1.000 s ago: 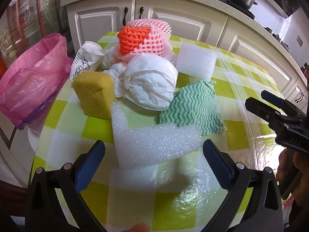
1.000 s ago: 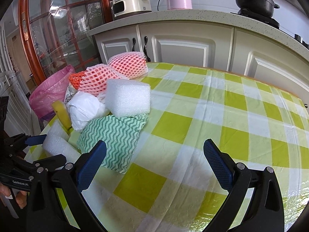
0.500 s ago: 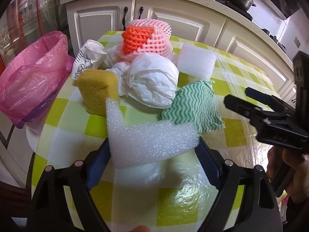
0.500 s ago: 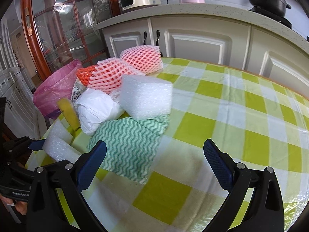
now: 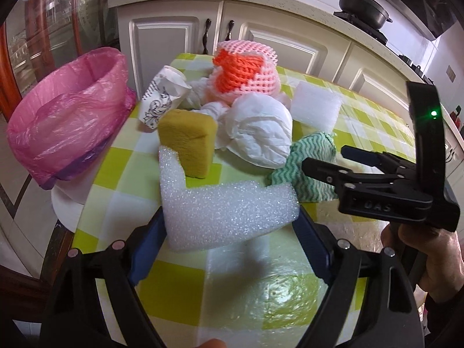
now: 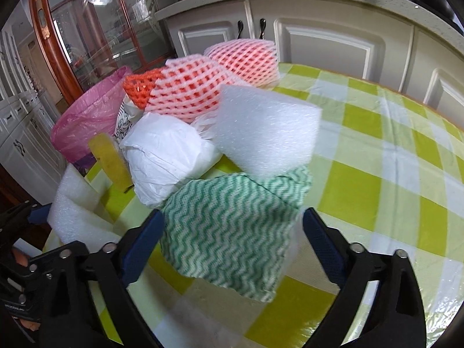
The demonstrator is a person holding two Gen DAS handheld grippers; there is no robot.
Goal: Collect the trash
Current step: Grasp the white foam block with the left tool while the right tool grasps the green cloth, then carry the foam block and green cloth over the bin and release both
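Observation:
A pile of trash lies on the checked table [image 5: 237, 295]. An L-shaped white foam piece [image 5: 229, 208] sits between the fingers of my left gripper [image 5: 229, 249], which is open, its blue pads close to the foam's two ends. A green zigzag cloth [image 6: 232, 226] lies between the open fingers of my right gripper [image 6: 232, 246]. Behind are a yellow sponge [image 5: 188, 142], a crumpled white bag [image 5: 261, 133], pink and orange foam nets [image 5: 246, 72], a white foam block [image 6: 266, 127] and a printed paper cup [image 5: 162, 98].
A bin lined with a pink bag [image 5: 69, 127] stands off the table's left edge. White cabinets [image 5: 269, 43] and a counter run behind the table. The right gripper shows in the left wrist view [image 5: 324, 162], near the cloth.
Both grippers have moved forward. The left one now has the L-shaped foam between its fingers and has narrowed; the right one has reached the green cloth.

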